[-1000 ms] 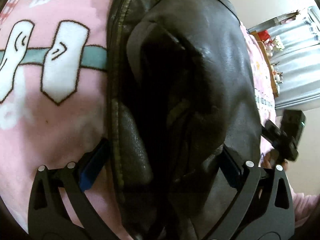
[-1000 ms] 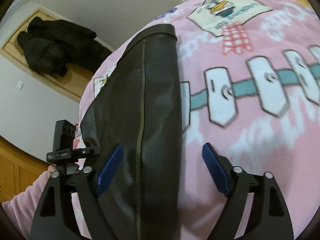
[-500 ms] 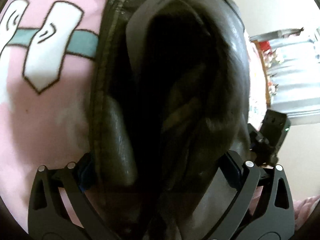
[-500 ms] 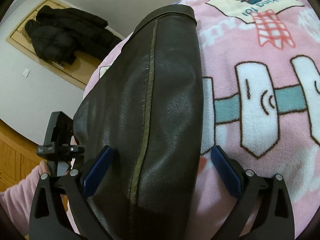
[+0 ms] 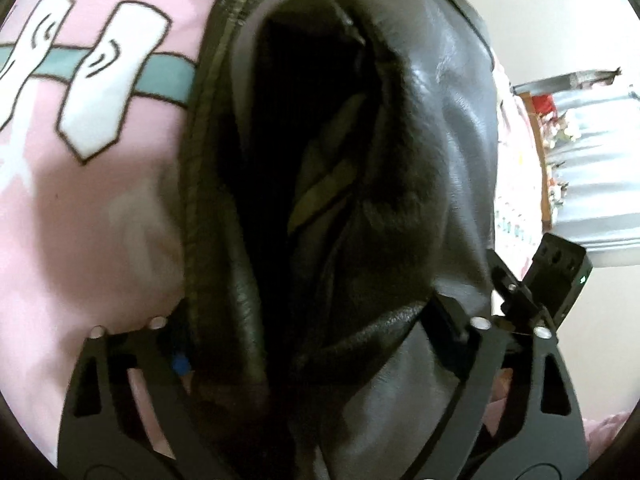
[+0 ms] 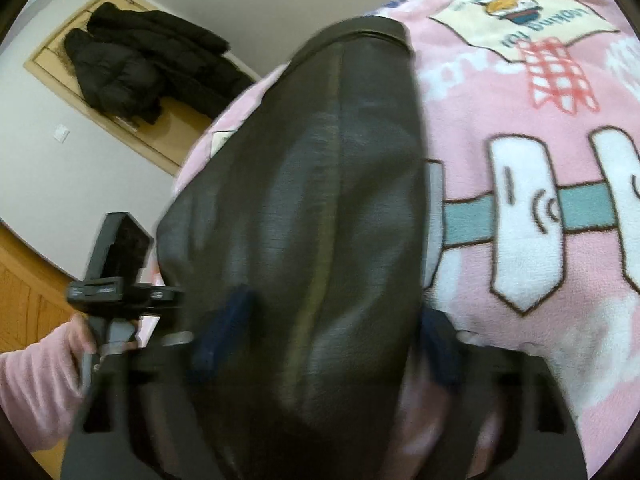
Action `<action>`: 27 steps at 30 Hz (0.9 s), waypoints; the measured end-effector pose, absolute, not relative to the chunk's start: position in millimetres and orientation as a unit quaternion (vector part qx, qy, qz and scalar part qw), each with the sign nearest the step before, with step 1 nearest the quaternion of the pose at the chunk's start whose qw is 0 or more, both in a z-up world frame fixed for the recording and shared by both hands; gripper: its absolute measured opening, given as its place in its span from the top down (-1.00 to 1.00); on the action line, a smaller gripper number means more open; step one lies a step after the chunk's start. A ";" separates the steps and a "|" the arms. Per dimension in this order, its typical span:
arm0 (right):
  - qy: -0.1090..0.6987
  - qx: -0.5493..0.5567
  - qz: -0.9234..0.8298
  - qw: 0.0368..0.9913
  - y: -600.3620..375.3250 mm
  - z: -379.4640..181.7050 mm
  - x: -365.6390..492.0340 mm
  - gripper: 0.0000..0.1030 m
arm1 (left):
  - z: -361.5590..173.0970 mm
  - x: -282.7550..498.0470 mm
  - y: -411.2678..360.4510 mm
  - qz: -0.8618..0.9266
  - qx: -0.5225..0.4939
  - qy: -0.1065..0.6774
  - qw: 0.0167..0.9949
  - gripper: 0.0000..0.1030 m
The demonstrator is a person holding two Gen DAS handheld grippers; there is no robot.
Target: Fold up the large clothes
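A dark brown leather garment (image 5: 432,128) lies on the pink printed blanket (image 5: 80,220). In the left wrist view its bunched end, with a dark opening, fills the space between the wide-apart fingers of my left gripper (image 5: 320,328); the blue pads are mostly hidden by leather. In the right wrist view the garment (image 6: 320,200) runs away as a long smooth panel with an olive seam. My right gripper (image 6: 324,332) straddles its near end, fingers spread wide. Neither grip shows as closed.
The blanket (image 6: 540,240) covers the bed. The other gripper shows in each view: at right (image 5: 560,276) and at left (image 6: 116,272) with a pink sleeve. Black coats (image 6: 136,68) hang on a door. A grey curtained shelf (image 5: 592,152) stands at right.
Both grippers have pushed forward onto the garment; the leather now reaches deeper between the fingers and covers most of the blue pads. The right view is blurred by motion.
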State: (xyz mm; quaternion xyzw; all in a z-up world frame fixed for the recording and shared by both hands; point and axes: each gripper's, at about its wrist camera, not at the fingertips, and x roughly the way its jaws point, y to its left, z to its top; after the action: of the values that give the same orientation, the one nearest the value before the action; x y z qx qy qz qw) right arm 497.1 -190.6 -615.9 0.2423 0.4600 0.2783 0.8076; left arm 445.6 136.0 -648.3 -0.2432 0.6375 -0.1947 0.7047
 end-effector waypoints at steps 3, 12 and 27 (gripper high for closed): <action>0.461 0.241 0.292 0.803 -189.1 -612.1 498.5 -0.12 | -646.4 437.7 139.3 -0.204 -0.265 0.631 0.701 -0.31; 0.501 0.234 0.329 0.766 -170.1 -628.0 510.0 -0.78 | -643.5 420.9 138.0 -0.238 -0.264 0.635 0.686 -0.30; 0.474 0.272 0.411 0.729 -176.3 -586.6 496.6 0.35 | -613.2 419.0 114.8 -0.221 -0.262 0.606 0.717 -0.52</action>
State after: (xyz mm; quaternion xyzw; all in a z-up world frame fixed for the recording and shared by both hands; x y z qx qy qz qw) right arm 496.6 -176.3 -586.6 0.2723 0.4743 0.4112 0.7292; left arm 419.0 114.8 -613.2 -0.2624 0.6062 -0.2215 0.7174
